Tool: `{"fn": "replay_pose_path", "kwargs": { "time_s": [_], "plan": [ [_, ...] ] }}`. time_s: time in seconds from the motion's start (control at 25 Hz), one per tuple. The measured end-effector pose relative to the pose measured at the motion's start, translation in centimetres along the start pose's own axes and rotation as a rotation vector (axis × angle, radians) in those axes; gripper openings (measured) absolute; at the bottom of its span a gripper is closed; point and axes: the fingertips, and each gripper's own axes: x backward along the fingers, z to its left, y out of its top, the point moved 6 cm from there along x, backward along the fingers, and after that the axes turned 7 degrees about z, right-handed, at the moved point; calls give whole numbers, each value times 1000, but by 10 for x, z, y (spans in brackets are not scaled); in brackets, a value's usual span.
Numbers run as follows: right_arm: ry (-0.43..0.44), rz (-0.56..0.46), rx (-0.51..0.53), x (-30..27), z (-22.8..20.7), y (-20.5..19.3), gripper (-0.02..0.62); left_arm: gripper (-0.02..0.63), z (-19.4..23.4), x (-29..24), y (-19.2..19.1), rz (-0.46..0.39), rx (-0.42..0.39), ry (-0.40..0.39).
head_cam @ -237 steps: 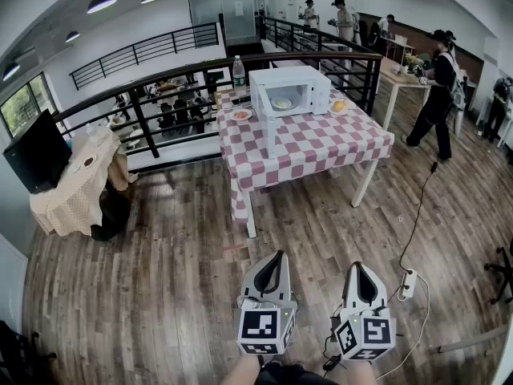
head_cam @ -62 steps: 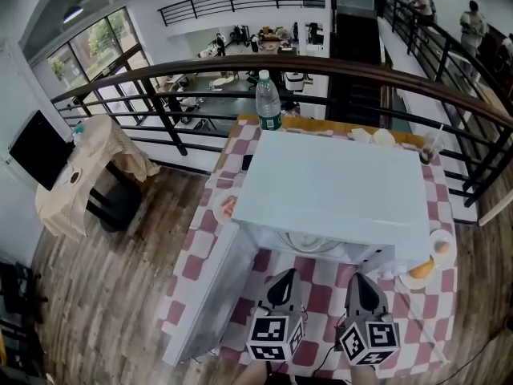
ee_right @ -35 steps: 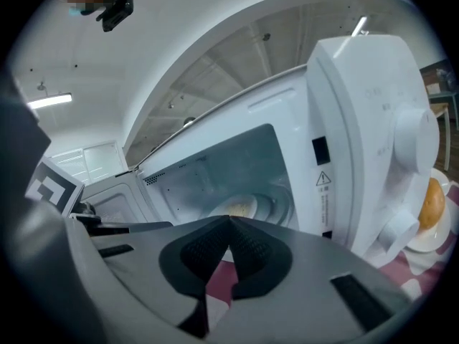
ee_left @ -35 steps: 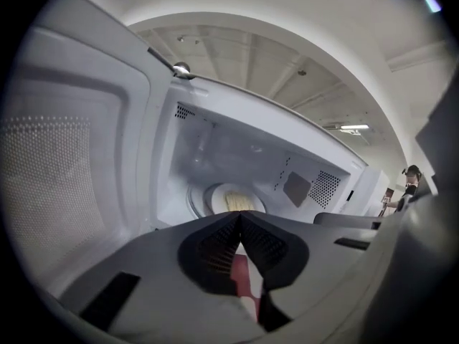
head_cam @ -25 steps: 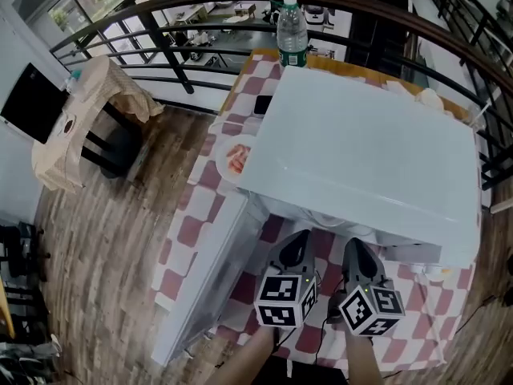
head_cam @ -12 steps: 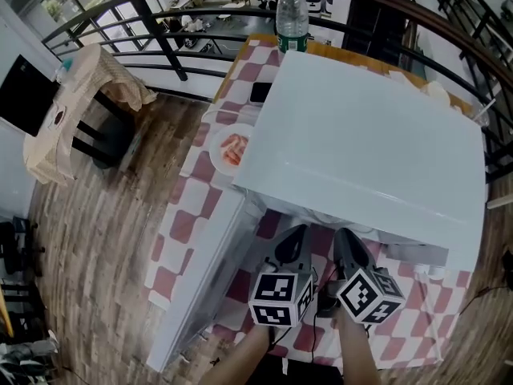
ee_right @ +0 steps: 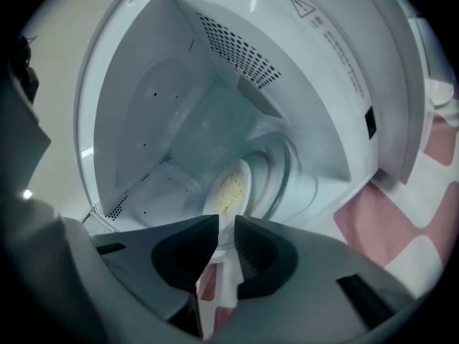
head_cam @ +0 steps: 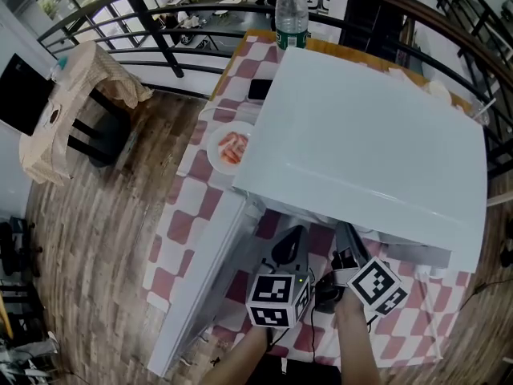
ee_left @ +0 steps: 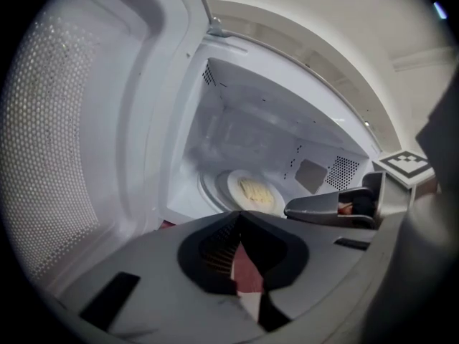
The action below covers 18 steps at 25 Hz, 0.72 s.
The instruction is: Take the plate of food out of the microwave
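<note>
A boxy white microwave [head_cam: 369, 135] stands on a table under a red-and-white checked cloth [head_cam: 192, 207], its door [head_cam: 200, 287] swung wide to the left. In the right gripper view, a warning-triangle label and lines of small print run along the oven's front frame, too small to read. A clear plastic bottle [head_cam: 291, 14] behind the oven wears a green label, also unreadable.

The round white plate of pale yellow food [ee_right: 228, 188] sits on the turntable inside the smooth white cavity, whose walls are pierced by dotted vent holes. Both grey plastic grippers point into the opening, short of the plate.

Compared with half a second ago, the right gripper [head_cam: 346, 243] has rolled sideways, its marker cube tipped outward. Its ribbed jaws are opening, a narrow gap between them with nothing in it. The left gripper [ee_left: 240, 224] has its jaws pressed together, empty.

A small white plate of reddish food [head_cam: 228, 147] lies on the cloth beside the oven.
</note>
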Motion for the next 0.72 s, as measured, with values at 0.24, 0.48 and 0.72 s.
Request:
{"fn": "replay_pose_path", "kwargs": {
  "time_s": [0.24,0.48,0.72],
  "plan": [
    [-74,-15,59,-6,-1,6,92,9,2,-4,1,2,0,-3],
    [-111,-12,58,-12,-3,13,126,10,3,-7,2,4,1,-4],
    [-150,-30,74,-12,-7,20,126,9,5,-14,8,5,14,7]
  ]
}}
